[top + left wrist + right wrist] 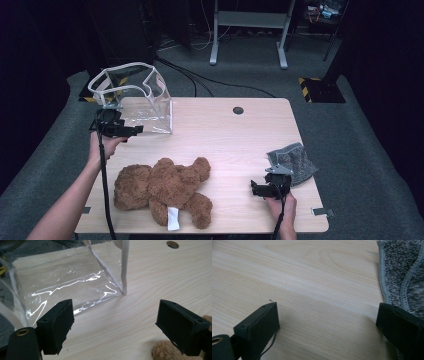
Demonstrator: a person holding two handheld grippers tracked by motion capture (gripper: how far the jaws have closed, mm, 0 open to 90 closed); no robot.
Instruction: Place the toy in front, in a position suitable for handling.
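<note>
Hovering by clear bag (67, 282) – left tongs (120, 322) agape, w/ teddy fuzz (162, 352) at corner

Dim room with dark, underexposed surroundings, the table (240, 135) lit evenly from overhead, soft faint shadows, white glare streaks on the clear plastic bag (62, 285), high view soft and low in detail — perhaps slightly blurred — black jaws in close-ups nearly featureless.

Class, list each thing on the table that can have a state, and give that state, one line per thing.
Clear bag: standing, mouth open.
Teddy bear: lying flat.
Grey cloth: crumpled at the table's edge.
Left hand-held gripper: jaws open, nothing between them.
Right hand-held gripper: jaws open, nothing between them.
</note>
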